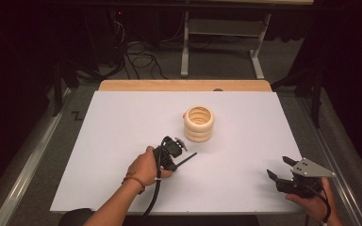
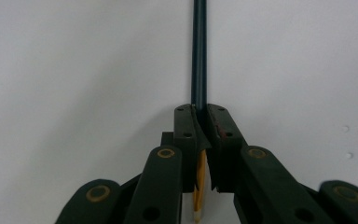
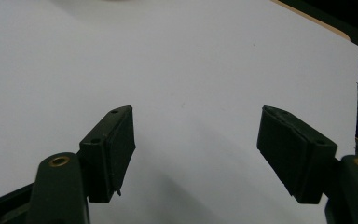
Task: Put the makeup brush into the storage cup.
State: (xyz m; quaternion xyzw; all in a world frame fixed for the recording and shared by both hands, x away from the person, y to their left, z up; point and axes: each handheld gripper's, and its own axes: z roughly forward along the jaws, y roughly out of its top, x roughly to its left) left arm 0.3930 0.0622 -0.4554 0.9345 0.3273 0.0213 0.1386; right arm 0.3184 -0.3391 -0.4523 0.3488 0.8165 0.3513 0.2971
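Pencil (image 1: 186, 160), dark and thin, sits just below the middle of the high view, clamped in the left gripper (image 1: 175, 164) and sticking out toward the right and slightly upward in the frame, over the white sheet (image 1: 122, 141). In the left gripper view the jaws are pressed together on the pencil (image 2: 199, 51), whose dark shaft runs straight up to the top edge, while a yellowish end shows low between the jaws. The left hand (image 1: 145, 165) wraps the gripper's body at lower centre-left of the high view. Above and to the right, near the frame's middle, stands a stack of pale wooden rings (image 1: 199, 124), apart from the pencil tip. At lower right the right gripper (image 1: 280, 169) is held by the right hand (image 1: 311, 200), its jaws spread wide and holding nothing; the right gripper view shows bare white sheet (image 3: 191, 84) between them.
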